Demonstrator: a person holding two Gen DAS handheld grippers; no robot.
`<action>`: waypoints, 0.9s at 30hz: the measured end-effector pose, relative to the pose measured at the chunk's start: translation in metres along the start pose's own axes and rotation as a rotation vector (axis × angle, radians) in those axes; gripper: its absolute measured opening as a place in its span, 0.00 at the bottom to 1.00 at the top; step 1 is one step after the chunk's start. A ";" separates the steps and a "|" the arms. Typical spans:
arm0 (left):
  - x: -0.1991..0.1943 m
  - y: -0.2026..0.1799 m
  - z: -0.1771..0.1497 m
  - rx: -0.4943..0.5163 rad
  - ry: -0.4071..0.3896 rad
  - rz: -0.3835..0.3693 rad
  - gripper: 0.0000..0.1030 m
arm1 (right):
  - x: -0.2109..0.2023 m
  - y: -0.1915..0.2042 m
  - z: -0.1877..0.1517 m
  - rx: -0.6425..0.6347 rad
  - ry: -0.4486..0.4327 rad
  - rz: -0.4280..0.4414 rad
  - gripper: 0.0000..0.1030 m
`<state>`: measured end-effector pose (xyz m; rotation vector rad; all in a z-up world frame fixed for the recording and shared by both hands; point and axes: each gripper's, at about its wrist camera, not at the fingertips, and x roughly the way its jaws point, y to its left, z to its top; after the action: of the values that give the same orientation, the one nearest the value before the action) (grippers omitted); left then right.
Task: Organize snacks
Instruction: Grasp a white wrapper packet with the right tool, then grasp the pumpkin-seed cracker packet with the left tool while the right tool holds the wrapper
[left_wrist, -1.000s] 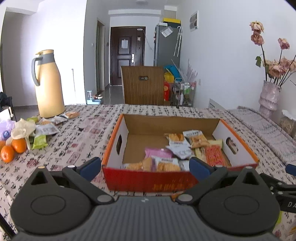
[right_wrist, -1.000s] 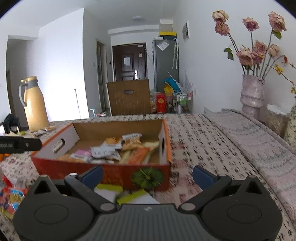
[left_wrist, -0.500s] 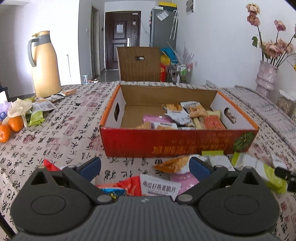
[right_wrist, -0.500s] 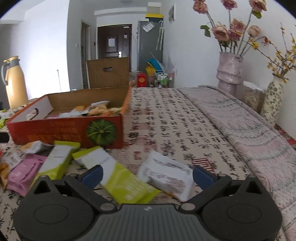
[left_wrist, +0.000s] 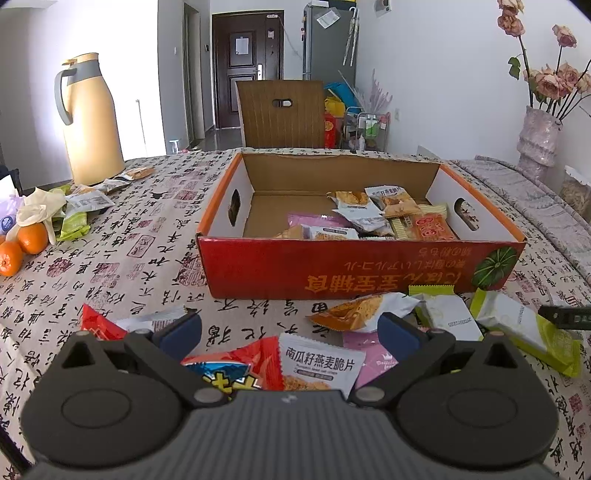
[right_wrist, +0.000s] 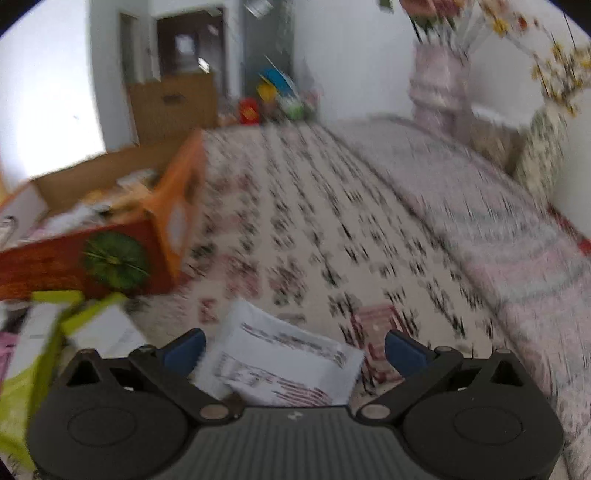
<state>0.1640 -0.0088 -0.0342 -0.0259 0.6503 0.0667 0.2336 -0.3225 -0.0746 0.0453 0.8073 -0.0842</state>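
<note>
A red cardboard box (left_wrist: 362, 271) holding several snack packets (left_wrist: 373, 218) stands mid-table. Loose snacks lie in front of it: a white oat-crisp packet (left_wrist: 319, 365), a red bag (left_wrist: 236, 363), an orange-white packet (left_wrist: 364, 312) and green-white packets (left_wrist: 524, 332). My left gripper (left_wrist: 290, 332) hangs open just above the white and red packets. In the blurred right wrist view my right gripper (right_wrist: 293, 349) is open over a white printed packet (right_wrist: 284, 362), to the right of the box (right_wrist: 92, 258) and the green-white packets (right_wrist: 48, 339).
A yellow thermos jug (left_wrist: 92, 118), oranges (left_wrist: 22, 247) and wrappers sit at the table's left. A vase of dried roses (left_wrist: 539, 136) stands at the right edge, with a second vase (right_wrist: 543, 147) beside it. A wooden chair back (left_wrist: 282, 114) rises behind the table.
Both grippers have dropped lower and pulled back from the box toward the loose snacks. The right one swung right and down over the white packet and is moving fast.
</note>
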 end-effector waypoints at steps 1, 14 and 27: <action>0.000 0.000 0.000 0.002 0.000 0.001 1.00 | 0.001 -0.001 -0.001 0.004 -0.011 -0.008 1.00; 0.004 -0.002 0.002 0.002 0.014 -0.001 1.00 | -0.007 -0.010 -0.012 0.003 -0.042 0.004 0.94; 0.005 0.001 -0.003 -0.008 0.053 0.009 1.00 | -0.027 -0.012 -0.024 0.018 -0.146 -0.014 0.14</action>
<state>0.1664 -0.0075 -0.0396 -0.0321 0.7035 0.0775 0.1970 -0.3316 -0.0718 0.0501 0.6613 -0.1066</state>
